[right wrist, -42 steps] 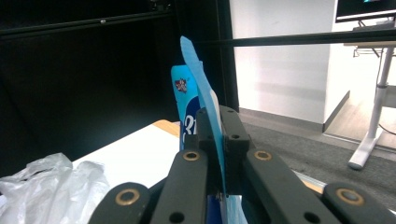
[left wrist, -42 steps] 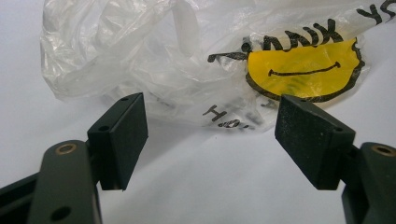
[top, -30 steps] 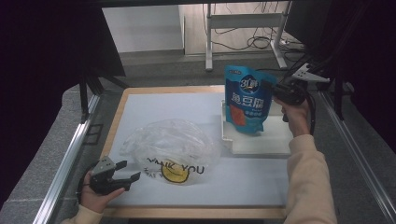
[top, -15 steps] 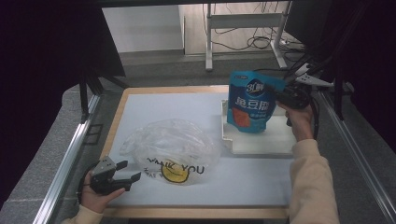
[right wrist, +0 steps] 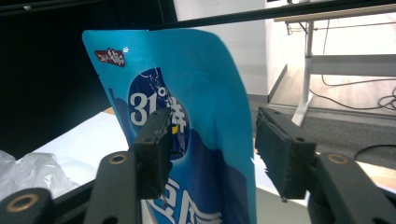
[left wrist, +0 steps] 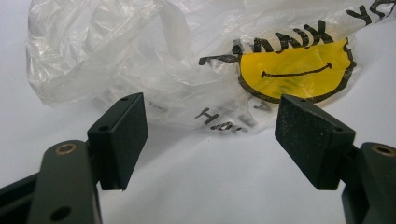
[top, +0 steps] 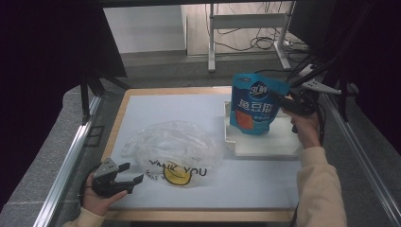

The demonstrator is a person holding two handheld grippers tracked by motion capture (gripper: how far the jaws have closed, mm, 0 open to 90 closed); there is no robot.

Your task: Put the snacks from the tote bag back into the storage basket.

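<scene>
The glossy blue stand-up pouch [top: 253, 104] was stood upright on the white tray [top: 265, 144], between the just-opened jaws of the right tool [top: 280, 103], apparently released. The left tool [top: 133, 173] was held open before the clear plastic bag [top: 172, 151].

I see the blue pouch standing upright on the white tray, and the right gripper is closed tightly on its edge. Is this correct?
Not quite. The blue pouch does stand upright on the white tray, but the right gripper is not closed on it. The right gripper view shows its fingers apart, with a gap beside the pouch; they have just been opening.
</scene>
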